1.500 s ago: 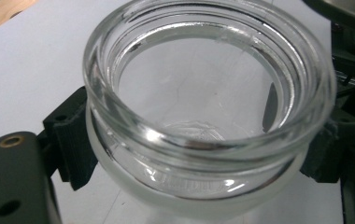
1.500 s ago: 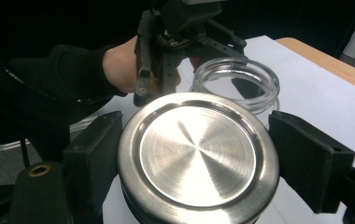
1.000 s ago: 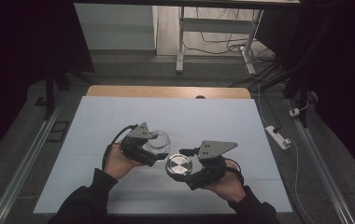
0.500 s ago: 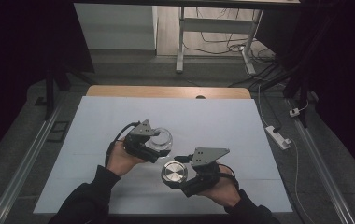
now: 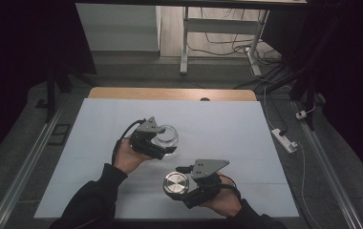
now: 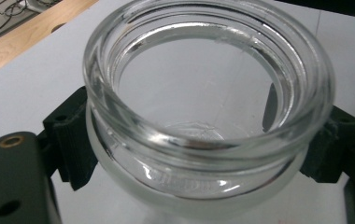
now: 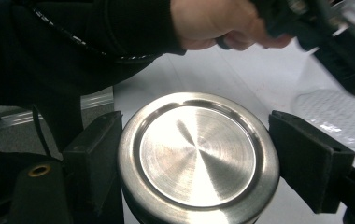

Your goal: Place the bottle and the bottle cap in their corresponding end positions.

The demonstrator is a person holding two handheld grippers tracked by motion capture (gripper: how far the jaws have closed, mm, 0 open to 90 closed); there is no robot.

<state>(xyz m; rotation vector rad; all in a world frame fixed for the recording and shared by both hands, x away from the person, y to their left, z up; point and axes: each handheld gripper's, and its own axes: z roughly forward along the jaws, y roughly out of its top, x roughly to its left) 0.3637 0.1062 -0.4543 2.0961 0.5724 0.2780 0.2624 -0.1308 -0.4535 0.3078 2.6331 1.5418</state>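
A clear glass jar [image 6: 203, 116] and its round metal lid [image 7: 196, 156], each gripped in a separate tool above a white counter [image 5: 227, 124].

The open-mouthed jar sits between the two black jaws of the left tool [image 5: 163, 143], which press against its neck on both sides just under the thick rim; the jar is tilted. In the high view the jar [image 5: 166, 139] is held over the middle of the counter. The lid [image 5: 176, 183], brushed steel with a raised edge, lies flat-side up between the jaws of the right tool [image 5: 182, 186], clamped at its opposite edges. It is nearer the person and to the right of the jar, apart from it. The person's left hand [image 5: 129, 158] and right hand [image 5: 222, 200], in dark sleeves, hold the tools.
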